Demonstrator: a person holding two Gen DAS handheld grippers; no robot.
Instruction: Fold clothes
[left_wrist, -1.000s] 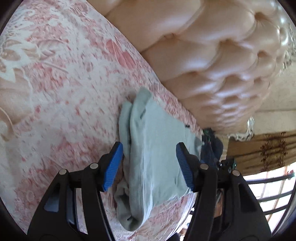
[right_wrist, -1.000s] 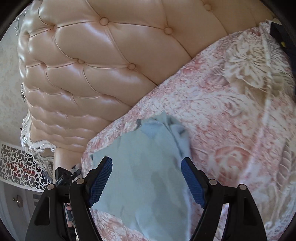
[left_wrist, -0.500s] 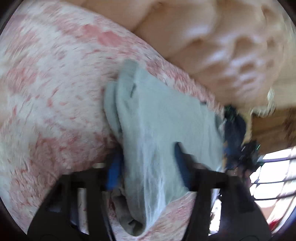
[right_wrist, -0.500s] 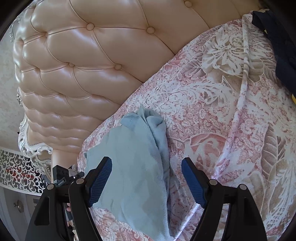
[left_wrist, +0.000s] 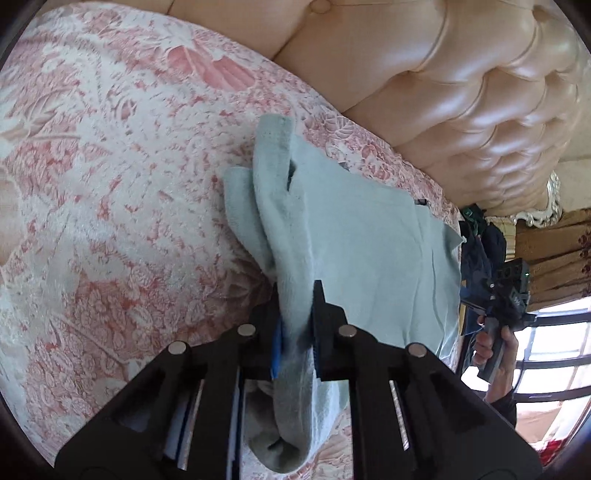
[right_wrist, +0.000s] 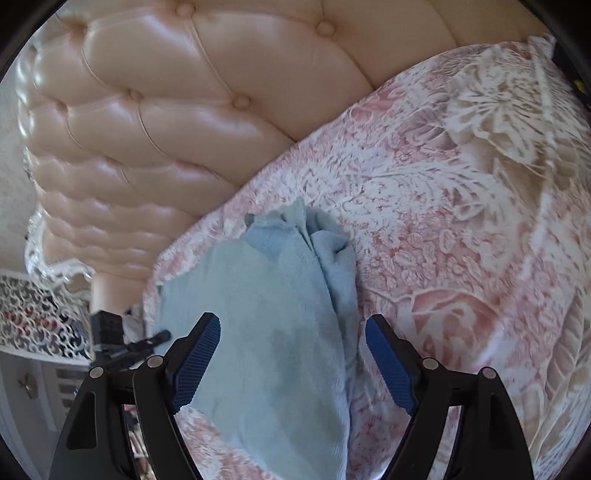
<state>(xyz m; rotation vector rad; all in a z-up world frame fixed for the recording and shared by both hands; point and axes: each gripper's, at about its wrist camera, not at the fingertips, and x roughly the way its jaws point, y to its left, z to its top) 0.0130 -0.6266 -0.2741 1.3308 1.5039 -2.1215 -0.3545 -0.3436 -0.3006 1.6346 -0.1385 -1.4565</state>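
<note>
Item: pale blue garment (left_wrist: 354, 240), lying on pink floral bedspread (left_wrist: 110, 184) near tufted headboard (left_wrist: 461, 92); main panel flat, one long edge bunched into a thick ridge.

Left gripper (left_wrist: 295, 332): jaws clenched on that ridge, cloth pinched between the pads and sagging below them.

Right gripper (right_wrist: 291, 365): jaws spread wide, hovering over garment's flat part, gripping nothing. Also seen in left view, held in a hand (left_wrist: 495, 350) past the bed edge.

Risks (judgement): 
- pinch takes several layers; a lift could drag the whole bundle and undo the flat panel.
- thick roll may slip from pads if pulled sideways.
- near end hangs close to the bed edge, so it could slide off.

Not resolved: garment type, sleeve/collar posn; no. of layers in grip; lower hem cut off by gripper bodies; fold stage unclear. Dark cloth (left_wrist: 480, 243) beyond edge, unidentified.
</note>
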